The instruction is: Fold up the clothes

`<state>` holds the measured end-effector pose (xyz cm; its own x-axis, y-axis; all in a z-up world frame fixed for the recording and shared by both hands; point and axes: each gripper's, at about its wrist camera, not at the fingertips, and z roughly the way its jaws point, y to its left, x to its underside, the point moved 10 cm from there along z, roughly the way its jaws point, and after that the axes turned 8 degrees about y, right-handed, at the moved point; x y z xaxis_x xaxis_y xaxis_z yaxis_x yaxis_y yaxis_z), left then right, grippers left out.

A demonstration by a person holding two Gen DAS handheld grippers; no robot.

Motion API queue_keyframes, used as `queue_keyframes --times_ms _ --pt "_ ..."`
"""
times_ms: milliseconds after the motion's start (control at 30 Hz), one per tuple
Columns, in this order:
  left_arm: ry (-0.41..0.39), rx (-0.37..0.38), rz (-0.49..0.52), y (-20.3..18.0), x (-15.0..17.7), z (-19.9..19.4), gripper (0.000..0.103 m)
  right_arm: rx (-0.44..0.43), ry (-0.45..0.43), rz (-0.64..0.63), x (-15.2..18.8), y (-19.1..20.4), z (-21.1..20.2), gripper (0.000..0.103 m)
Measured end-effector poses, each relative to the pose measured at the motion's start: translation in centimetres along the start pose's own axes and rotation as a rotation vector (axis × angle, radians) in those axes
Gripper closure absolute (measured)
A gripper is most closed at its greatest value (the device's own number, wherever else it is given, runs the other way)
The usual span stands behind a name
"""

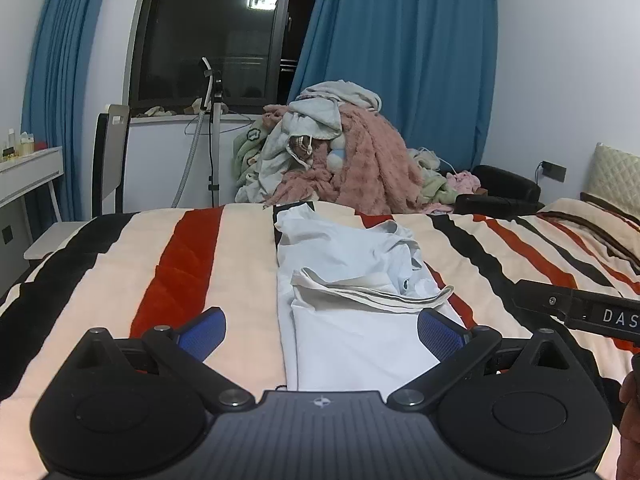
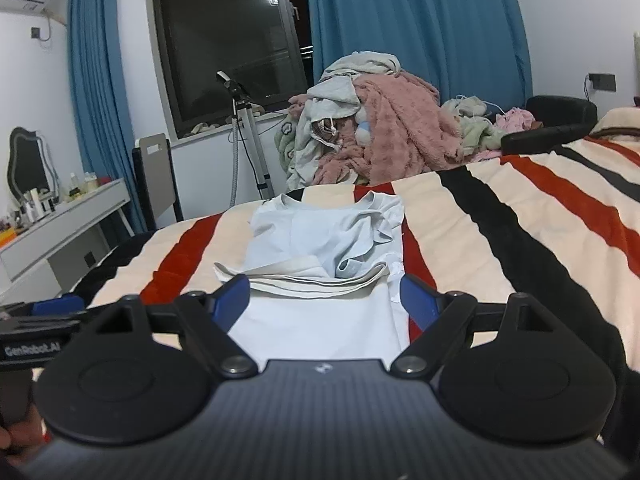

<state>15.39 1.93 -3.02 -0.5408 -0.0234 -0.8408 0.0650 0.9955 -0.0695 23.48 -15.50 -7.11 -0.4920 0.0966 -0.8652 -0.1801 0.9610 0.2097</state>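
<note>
A pale blue-white shirt (image 1: 352, 280) lies partly folded in a long strip on the striped bedspread (image 1: 120, 264), sleeves and hem bunched across its middle. It also shows in the right wrist view (image 2: 320, 248). My left gripper (image 1: 322, 330) is open and empty, fingers either side of the shirt's near end, a little above it. My right gripper (image 2: 324, 300) is open and empty, hovering over the same near end. The right gripper's body shows at the left view's right edge (image 1: 580, 310).
A heap of unfolded clothes and a pink blanket (image 1: 332, 152) sits beyond the bed's far edge. A white desk (image 2: 60, 228) and a chair (image 1: 110, 152) stand at the left. A tripod stand (image 2: 252, 136) is by the window. A black seat (image 2: 552, 120) is at far right.
</note>
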Motion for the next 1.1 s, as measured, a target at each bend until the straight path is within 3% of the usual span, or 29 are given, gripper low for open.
queue_keyframes --times_ms 33,133,200,300,333,800,967,1100 --pt "0.006 0.002 -0.003 0.0 0.1 0.1 0.000 -0.001 -0.002 -0.008 0.0 0.1 0.0 0.046" --pt "0.025 0.003 -0.007 0.1 0.5 0.6 0.000 0.001 -0.007 -0.011 0.0 0.2 -0.1 0.051" --pt "0.034 0.002 -0.007 0.0 0.6 0.9 0.000 -0.006 -0.012 0.000 -0.2 0.1 -0.1 0.049" --pt "0.047 0.005 -0.011 -0.1 0.9 1.2 0.000 0.016 0.011 0.039 0.0 -0.6 0.3 0.017" --pt "0.055 0.007 -0.015 -0.1 1.1 1.4 0.000 0.019 0.015 0.061 0.1 -1.0 0.4 0.016" --pt "0.180 0.044 -0.087 -0.1 3.6 4.1 0.000 0.016 0.089 0.227 1.7 -3.5 2.5 0.016" --pt "0.251 0.075 -0.145 -0.1 4.9 5.1 0.000 -0.040 0.192 0.410 3.3 -5.2 3.4 0.016" --pt "0.342 0.120 -0.247 0.1 6.9 5.7 0.000 -0.101 0.289 0.618 5.7 -6.6 4.2 0.016"
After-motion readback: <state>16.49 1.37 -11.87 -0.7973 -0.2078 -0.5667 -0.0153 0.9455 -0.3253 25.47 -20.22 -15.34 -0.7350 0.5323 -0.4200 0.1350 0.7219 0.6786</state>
